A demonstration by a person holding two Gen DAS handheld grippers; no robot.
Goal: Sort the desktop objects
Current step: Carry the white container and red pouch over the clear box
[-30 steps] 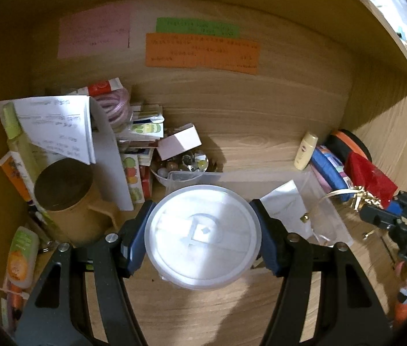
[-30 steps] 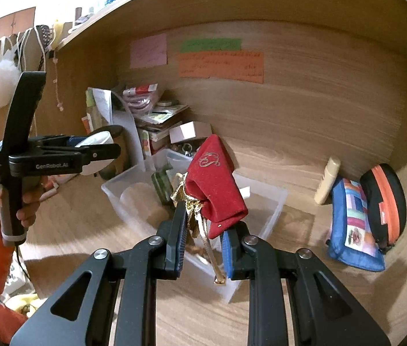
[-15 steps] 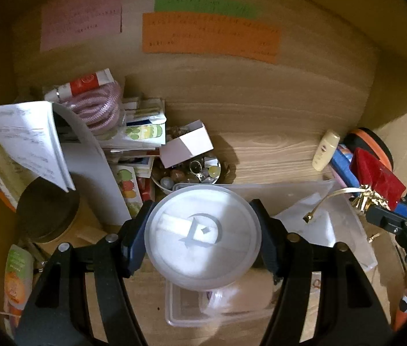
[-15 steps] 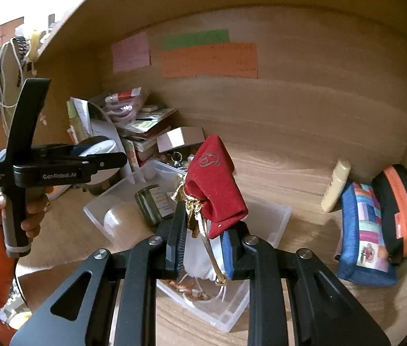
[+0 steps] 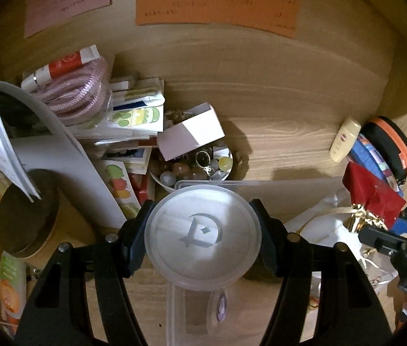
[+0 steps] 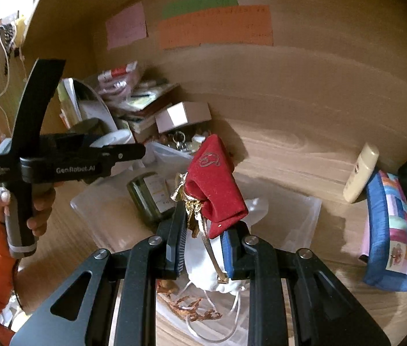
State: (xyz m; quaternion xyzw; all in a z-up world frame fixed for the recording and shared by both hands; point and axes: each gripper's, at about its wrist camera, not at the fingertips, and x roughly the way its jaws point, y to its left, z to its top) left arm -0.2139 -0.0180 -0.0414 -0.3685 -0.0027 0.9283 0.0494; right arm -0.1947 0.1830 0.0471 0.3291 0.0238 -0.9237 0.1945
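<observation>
L gripper (image 5: 203,235) clamps round lid (image 5: 202,234); R gripper (image 6: 204,238) pinches red pouch (image 6: 213,189), both above clear bin (image 6: 298,219).

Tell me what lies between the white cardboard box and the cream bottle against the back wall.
Only bare wood desktop separates the white box from the cream bottle, in the left wrist view.

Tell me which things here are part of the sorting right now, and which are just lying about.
In play:
- round white lid, clamped in left gripper
- red velvet pouch, clamped in right gripper
- clear plastic bin under both

Lying about:
- cream bottle
- blue patchwork pouch
- white box
- sticky notes
</observation>
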